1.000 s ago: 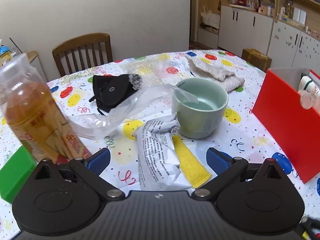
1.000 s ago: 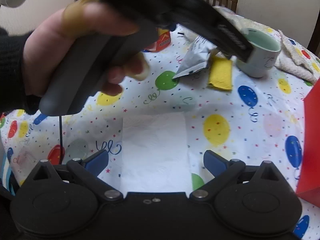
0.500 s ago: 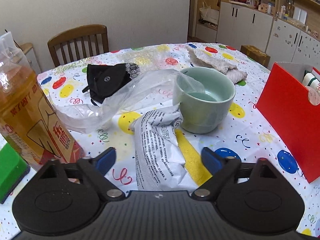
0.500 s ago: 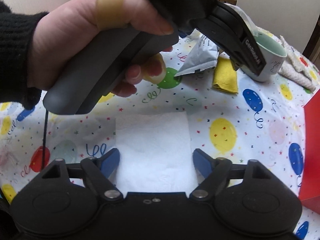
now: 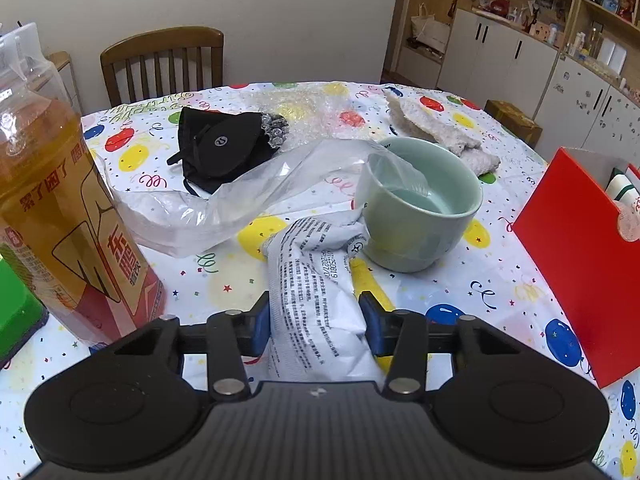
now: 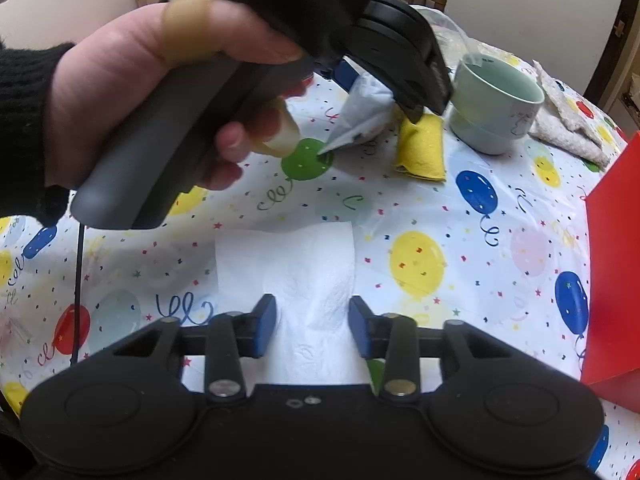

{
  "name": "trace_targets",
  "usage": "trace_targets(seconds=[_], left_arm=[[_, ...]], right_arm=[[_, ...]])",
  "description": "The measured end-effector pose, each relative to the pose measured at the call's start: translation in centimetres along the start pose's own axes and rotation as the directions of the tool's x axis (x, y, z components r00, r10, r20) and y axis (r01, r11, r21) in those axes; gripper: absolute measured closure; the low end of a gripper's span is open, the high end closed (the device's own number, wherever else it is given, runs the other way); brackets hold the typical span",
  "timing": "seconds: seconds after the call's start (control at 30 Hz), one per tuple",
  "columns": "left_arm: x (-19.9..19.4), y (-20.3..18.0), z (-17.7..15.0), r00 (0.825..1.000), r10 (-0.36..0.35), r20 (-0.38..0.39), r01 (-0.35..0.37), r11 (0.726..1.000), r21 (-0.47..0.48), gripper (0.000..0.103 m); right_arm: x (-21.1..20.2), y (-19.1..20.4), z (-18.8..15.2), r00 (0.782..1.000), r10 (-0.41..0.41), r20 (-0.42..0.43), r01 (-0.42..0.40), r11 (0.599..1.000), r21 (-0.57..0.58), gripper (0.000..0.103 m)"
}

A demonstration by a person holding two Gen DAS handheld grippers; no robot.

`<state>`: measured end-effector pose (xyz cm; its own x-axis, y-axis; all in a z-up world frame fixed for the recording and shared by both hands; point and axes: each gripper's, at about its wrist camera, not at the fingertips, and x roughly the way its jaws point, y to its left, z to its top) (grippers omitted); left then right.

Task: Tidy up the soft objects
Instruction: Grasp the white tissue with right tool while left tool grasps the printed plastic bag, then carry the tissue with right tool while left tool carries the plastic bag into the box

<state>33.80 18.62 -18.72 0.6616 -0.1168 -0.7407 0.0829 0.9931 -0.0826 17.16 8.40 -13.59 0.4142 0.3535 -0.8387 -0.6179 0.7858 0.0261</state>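
My left gripper (image 5: 315, 320) is shut on a crumpled white printed packet (image 5: 316, 292), which also shows in the right wrist view (image 6: 362, 118) lifted at one end. A yellow cloth (image 6: 420, 148) lies beside it. My right gripper (image 6: 312, 322) has its blue pads on both sides of a white paper towel (image 6: 286, 264) lying flat on the balloon tablecloth; the pads are close to it, and I cannot tell if they pinch it. A black pouch (image 5: 222, 148), clear plastic bag (image 5: 248, 196) and knitted cloth (image 5: 436, 128) lie further back.
A pale green cup (image 5: 424, 204) stands right behind the packet. A tea bottle (image 5: 60, 216) and a green block (image 5: 16, 312) stand at the left. A red box (image 5: 584, 252) stands at the right. Bubble wrap (image 5: 304, 112) and a chair (image 5: 164, 64) are at the far edge.
My left gripper moved forward and its jaws closed on the white packet. My right gripper's jaws narrowed around the paper towel. The hand holding the left gripper moved further into the right view.
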Motion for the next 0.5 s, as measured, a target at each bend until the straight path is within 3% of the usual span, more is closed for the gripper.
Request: trace_targets(seconds=[0.23,0.5], left_arm=[[-0.5,0.0,-0.2,1.0,0.023,-0.006,-0.023,1.0,0.01,0.065],[-2.4,-0.2,-0.9,1.0,-0.008,-0.013,0.008,1.0,-0.017,0.067]], right_arm=[[-0.3,-1.6,-0.4,1.0,0.01,-0.001,-0.01,0.998,0.066,0.089],[-1.5,-4.2,-0.6,0.999,0.02,0.044,-0.028,0.983,0.179,0.096]])
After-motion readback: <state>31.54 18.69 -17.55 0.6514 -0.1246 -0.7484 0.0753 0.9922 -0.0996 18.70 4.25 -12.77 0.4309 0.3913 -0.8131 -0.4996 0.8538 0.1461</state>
